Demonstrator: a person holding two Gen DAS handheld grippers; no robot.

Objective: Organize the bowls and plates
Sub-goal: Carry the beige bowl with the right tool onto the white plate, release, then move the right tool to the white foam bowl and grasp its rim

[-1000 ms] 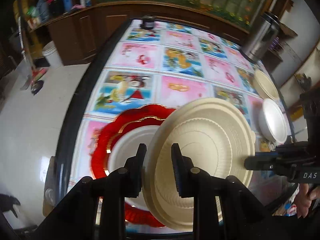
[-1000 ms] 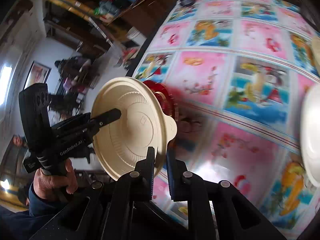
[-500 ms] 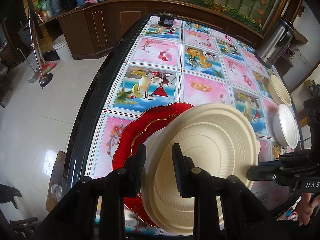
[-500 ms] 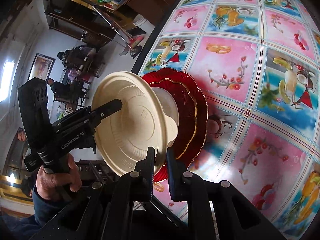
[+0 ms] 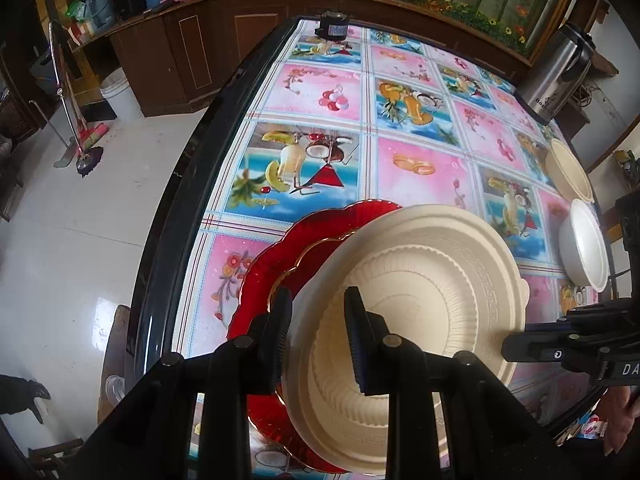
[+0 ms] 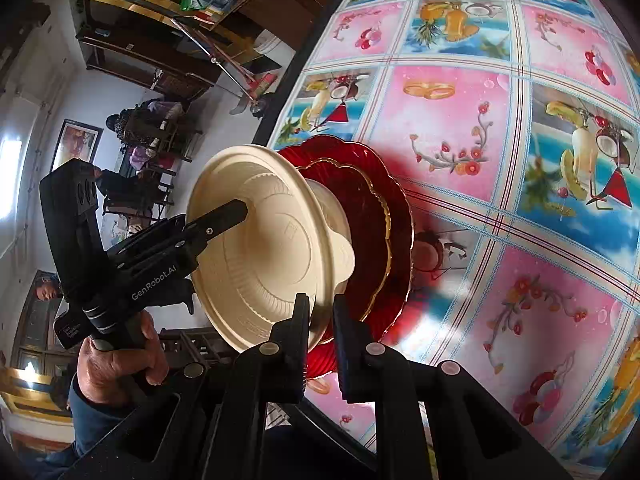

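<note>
A cream plastic bowl (image 5: pixel 420 280) with a tab handle hangs tilted just over two stacked red plates (image 5: pixel 276 268) near the table's front left edge. My left gripper (image 5: pixel 316 308) is shut on the bowl's near rim. My right gripper (image 6: pixel 322 312) is shut on the opposite rim, beside the tab. In the right wrist view the cream bowl (image 6: pixel 264 256) shows its inside, with the left gripper (image 6: pixel 236 212) on its far rim and the red plates (image 6: pixel 380 216) behind it. A white dish on the plates is mostly hidden; I cannot tell whether the bowl touches it.
Another cream bowl (image 5: pixel 568 172) and a white bowl (image 5: pixel 584 248) sit at the table's right edge. A steel kettle (image 5: pixel 556 76) stands at the far right and a small black device (image 5: pixel 334 26) at the far end. The table's dark edge (image 5: pixel 172 240) runs along the left.
Both grippers have carried the cream bowl down and over the red plates. The white dish in the plates' middle, plain a second ago, is now almost covered.
</note>
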